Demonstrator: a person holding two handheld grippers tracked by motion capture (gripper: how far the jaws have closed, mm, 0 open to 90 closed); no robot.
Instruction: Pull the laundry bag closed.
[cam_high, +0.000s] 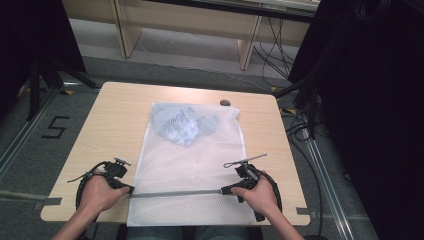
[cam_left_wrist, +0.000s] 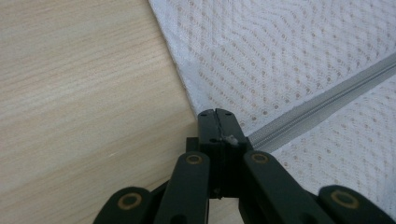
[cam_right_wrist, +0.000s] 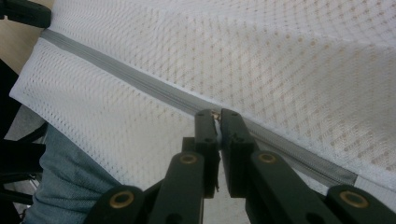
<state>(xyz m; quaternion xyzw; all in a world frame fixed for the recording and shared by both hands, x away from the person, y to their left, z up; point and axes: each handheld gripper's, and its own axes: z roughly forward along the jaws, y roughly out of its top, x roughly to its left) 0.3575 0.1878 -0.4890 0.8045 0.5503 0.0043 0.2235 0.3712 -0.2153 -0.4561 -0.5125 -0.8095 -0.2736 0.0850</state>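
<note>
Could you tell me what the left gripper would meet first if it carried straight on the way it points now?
Most likely the right gripper: the left gripper, shut at the zipper end of the mesh bag, points along that zipper, though its tilt is unclear.

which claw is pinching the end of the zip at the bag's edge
The left claw: it grips the zipper at the mesh bag's left edge; the right claw pinches it further in.

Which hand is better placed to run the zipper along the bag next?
Right, probably. The right tool is shut on what looks like the zipper pull, partway along the zipper. The left tool pinches the mesh bag's edge at the zipper's end, so it suits anchoring.
</note>
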